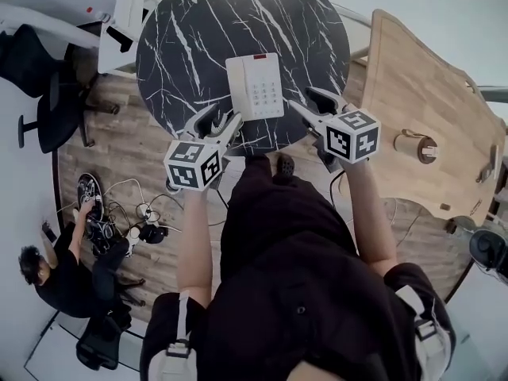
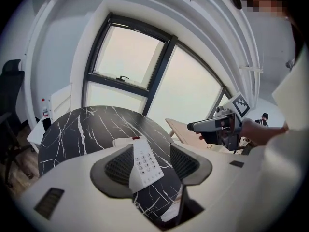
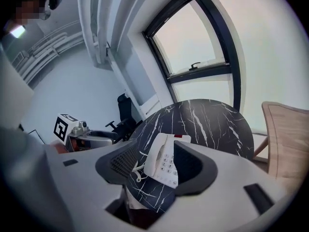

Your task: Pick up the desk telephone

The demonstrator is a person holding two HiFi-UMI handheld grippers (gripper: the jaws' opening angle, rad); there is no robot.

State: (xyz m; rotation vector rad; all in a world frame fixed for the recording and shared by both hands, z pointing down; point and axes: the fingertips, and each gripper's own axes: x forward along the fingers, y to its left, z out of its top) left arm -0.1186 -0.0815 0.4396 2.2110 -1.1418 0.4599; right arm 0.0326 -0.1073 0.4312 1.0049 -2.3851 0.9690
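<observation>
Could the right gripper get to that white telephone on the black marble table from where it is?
Probably yes: the right gripper hovers close to the telephone, jaws apart, and only bare table lies between.

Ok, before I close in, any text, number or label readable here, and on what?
No text can be read in any view.
On the desk telephone, the keypad: key markings present, too small to read.
The red patch at its top edge: no print made out.
The left hand-held gripper, its cube: black-and-white square pattern, no letters.
The right hand-held gripper, its cube: the same kind of pattern, no letters.
</observation>
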